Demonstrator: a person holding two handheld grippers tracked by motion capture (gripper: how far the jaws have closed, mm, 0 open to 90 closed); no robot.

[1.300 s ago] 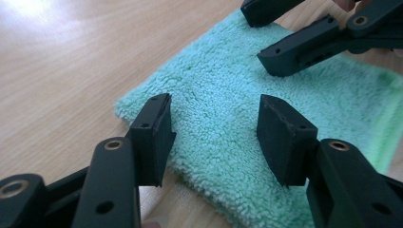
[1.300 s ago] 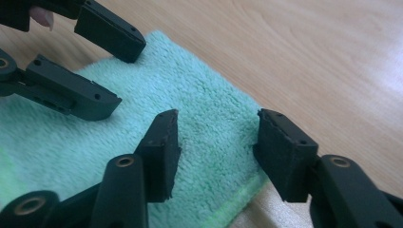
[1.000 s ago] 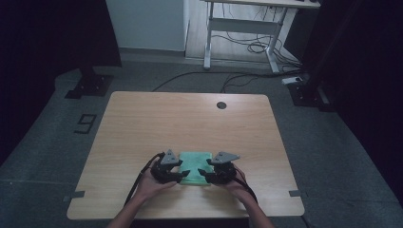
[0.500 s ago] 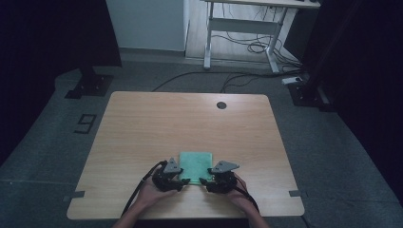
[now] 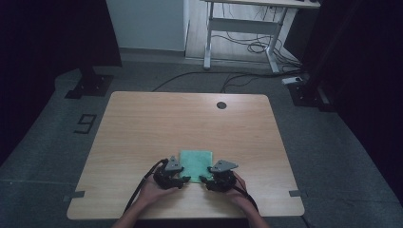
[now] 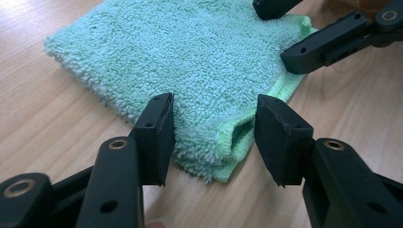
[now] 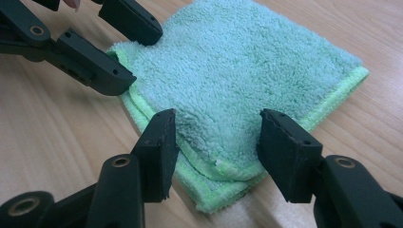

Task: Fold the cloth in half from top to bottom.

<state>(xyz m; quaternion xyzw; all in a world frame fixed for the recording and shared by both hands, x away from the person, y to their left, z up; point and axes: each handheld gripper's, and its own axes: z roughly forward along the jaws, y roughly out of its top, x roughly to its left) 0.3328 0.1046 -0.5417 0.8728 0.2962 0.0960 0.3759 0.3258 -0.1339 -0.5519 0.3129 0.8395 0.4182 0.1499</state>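
Note:
A folded green terry towel [image 5: 196, 161] lies flat near the front of the wooden table [image 5: 190, 118]. My left gripper [image 5: 186, 179] is at the towel's near left corner and my right gripper [image 5: 204, 179] at its near right corner. In the left gripper view the left gripper [image 6: 214, 110] is open, its jaws straddling a towel [image 6: 190, 52] corner without pressing it. The right gripper [image 7: 217, 118] straddles the other corner of the towel [image 7: 247, 61] the same way. Its jaws have just been closing a little and still stand off the cloth.
A round cable hole [image 5: 221, 105] sits at the table's far edge. Beyond the table stand a desk frame with cables [image 5: 242, 38] and dark stands on the floor. A hand holds each gripper at the table's near edge.
Both grippers have drawn back slightly toward the near edge. The towel, earlier bunched between them, now lies as a flat square just ahead of the jaws.

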